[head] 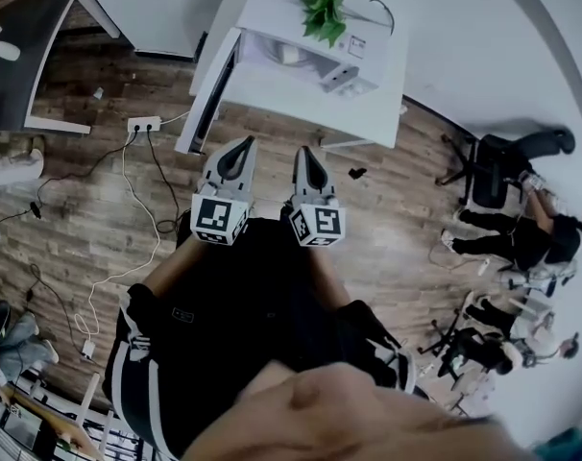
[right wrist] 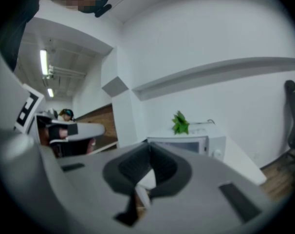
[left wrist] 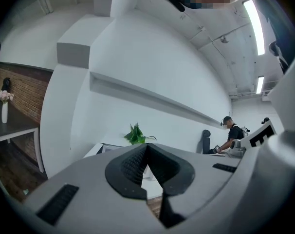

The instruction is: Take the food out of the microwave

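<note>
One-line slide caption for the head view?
Left tool and right tool, both shut and empty, point toward the microwave topped by a plant on a white table.

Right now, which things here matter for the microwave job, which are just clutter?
Job: microwave, white table under it, left gripper, right gripper, both shut, empty; food not visible.
Lying about: plant on the microwave, power strip, office chair.
</note>
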Demonstrator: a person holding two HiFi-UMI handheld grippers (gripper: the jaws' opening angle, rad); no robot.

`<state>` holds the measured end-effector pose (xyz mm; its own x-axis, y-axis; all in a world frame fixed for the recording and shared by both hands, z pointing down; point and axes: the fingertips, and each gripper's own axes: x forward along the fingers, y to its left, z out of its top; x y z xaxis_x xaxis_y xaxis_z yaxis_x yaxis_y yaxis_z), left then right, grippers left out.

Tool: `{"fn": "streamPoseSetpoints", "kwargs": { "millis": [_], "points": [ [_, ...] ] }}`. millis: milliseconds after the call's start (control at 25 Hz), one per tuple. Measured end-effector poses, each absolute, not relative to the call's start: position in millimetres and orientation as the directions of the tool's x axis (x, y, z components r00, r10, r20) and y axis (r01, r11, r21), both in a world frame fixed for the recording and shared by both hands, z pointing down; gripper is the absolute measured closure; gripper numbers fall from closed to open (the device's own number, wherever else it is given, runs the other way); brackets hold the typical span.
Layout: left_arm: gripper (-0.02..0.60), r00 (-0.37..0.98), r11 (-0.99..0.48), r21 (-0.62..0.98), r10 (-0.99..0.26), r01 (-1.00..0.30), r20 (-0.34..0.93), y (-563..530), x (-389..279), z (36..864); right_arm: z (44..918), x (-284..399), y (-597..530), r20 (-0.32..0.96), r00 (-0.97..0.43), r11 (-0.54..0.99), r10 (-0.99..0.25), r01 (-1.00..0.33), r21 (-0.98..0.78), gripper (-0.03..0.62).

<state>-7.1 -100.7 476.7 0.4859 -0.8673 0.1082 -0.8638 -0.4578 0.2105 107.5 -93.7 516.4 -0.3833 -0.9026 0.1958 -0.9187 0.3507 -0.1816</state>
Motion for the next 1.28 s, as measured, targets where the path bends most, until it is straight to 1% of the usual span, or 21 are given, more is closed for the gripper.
{"fn": "streamPoseSetpoints", "kwargs": {
  "millis": [400,640,800,960,1280],
  "points": [
    [0.550,0.586,-0.554,0.231,-0.804,-0.800,0.099,-166,-28,473,531,80,-171,0.235,-0.324,0.290,-0.917,-0.942,-0.168,0.562],
    [0.549,0.593,-0.560,0.240,-0.799,-0.793,0.098,-194,-34,474,538,69,-206,0.251,-0.314,0.282,-0.916,-0.947,-0.157,0.562],
    [0.549,0.574,-0.541,0.238,-0.813,-0.807,0.098,-211,-31,477,544,68,-230,0.258,-0.343,0.312,-0.904,-0.938,-0.151,0.562],
    [0.549,0.520,-0.486,0.235,-0.847,-0.841,0.109,-231,-25,481,552,77,-250,0.261,-0.377,0.348,-0.889,-0.925,-0.153,0.562],
    [0.549,0.450,-0.419,0.210,-0.884,-0.883,0.127,-264,-5,485,582,95,-288,0.321,-0.440,0.405,-0.839,-0.898,-0.172,0.562]
  ]
}}
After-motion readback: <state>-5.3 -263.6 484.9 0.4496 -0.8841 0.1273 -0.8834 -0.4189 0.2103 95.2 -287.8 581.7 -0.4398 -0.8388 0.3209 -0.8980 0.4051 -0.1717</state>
